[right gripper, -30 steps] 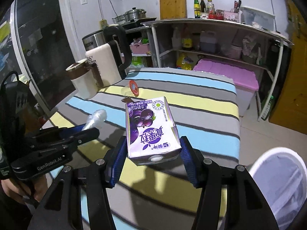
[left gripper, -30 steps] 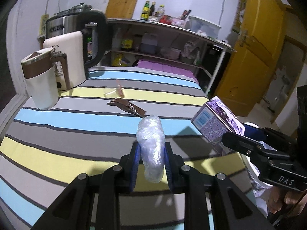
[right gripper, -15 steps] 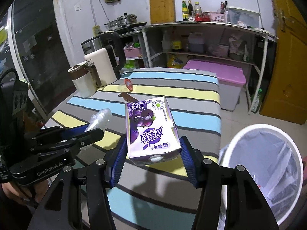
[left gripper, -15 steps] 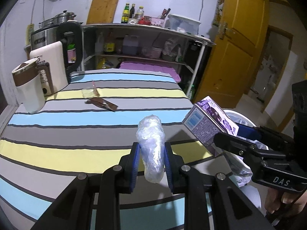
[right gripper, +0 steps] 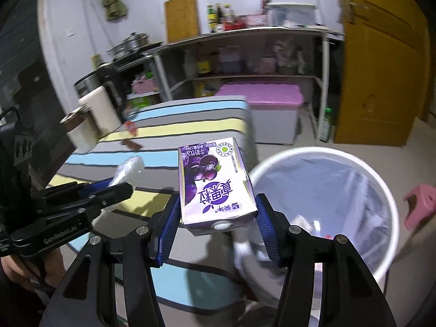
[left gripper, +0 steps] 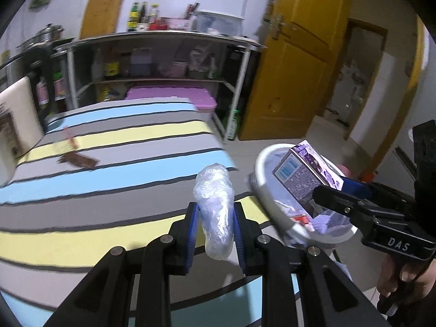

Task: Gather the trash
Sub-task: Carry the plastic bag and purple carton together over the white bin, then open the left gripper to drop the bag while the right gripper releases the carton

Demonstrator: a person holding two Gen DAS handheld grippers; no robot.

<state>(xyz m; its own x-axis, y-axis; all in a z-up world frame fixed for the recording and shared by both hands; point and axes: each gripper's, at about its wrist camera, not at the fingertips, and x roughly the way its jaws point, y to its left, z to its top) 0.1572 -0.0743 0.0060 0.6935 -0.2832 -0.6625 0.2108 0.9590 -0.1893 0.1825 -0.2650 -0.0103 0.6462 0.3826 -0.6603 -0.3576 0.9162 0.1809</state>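
Both grippers have swung away from the striped table [left gripper: 114, 147] toward the white trash bin [right gripper: 381, 179], which a second ago showed only as a sliver at the edge of the right wrist view and now fills its lower right. Clamped between the blue pads of the left gripper [left gripper: 215, 226] is a crumpled wad of clear plastic wrap [left gripper: 215, 204], held over the table's near corner just beside the bin's rim. Meanwhile the right gripper [right gripper: 218, 218] is clenched on a purple milk carton [right gripper: 215, 185], which hangs at the bin's edge; in the left wrist view the carton [left gripper: 305, 177] sits in front of the bin's opening. A translucent bag lines the bin, and inside it lie a few pieces of rubbish, white and red, too blurred to name. Back on the table lie a brown wrapper [left gripper: 79, 160] and a small reddish scrap [left gripper: 69, 136], well apart from the bin. Along the wall, a shelf unit [right gripper: 245, 54] carries bottles and tubs, with a pink-lidded storage box [right gripper: 267, 109] underneath.
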